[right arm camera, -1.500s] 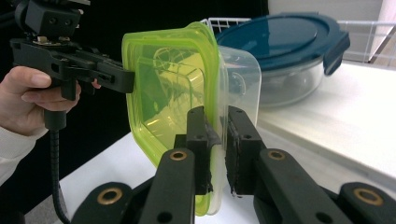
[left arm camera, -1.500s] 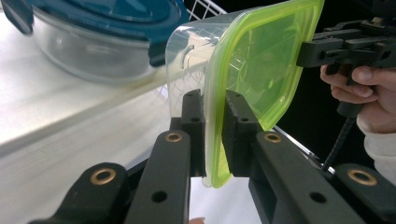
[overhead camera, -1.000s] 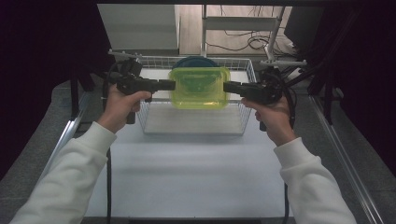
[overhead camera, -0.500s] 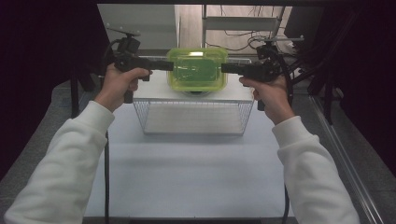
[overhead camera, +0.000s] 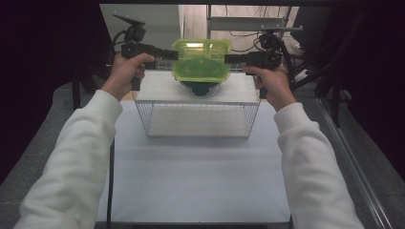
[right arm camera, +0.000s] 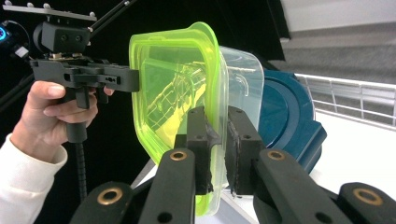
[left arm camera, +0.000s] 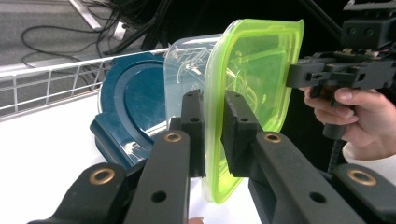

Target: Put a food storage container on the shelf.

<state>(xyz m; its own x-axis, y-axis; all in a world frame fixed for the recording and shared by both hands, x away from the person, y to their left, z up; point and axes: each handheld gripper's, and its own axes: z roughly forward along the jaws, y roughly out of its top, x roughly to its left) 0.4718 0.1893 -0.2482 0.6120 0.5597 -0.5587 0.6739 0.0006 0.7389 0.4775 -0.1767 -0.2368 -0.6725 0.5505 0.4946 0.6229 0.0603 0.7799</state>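
Note:
A clear plastic container with a lime-green lid (overhead camera: pixel 200 59) hangs in the air, tipped on edge, over the back of a wire basket (overhead camera: pixel 198 119). My left gripper (overhead camera: pixel 174 55) is shut on its left rim and my right gripper (overhead camera: pixel 227 58) is shut on its right rim. In the left gripper view the jaws (left arm camera: pixel 214 100) pinch the green lid (left arm camera: pixel 261 70) and clear tub (left arm camera: pixel 187 60). The right gripper view shows its jaws (right arm camera: pixel 219 116) clamped on the same rim (right arm camera: pixel 173 84). A dark blue container (overhead camera: pixel 200 88) lies below on the white surface.
The wire basket's mesh front wall faces me, and its rail (left arm camera: pixel 46 79) runs behind the blue container (left arm camera: pixel 130 107). A white tabletop (overhead camera: pixel 200 176) stretches in front of the basket. Cables and a metal frame (overhead camera: pixel 248 21) stand behind the table, with dark curtains at both sides.
Both grippers have lifted the green-lidded container up out of the basket and farther back. The dark blue container under it has come into view.

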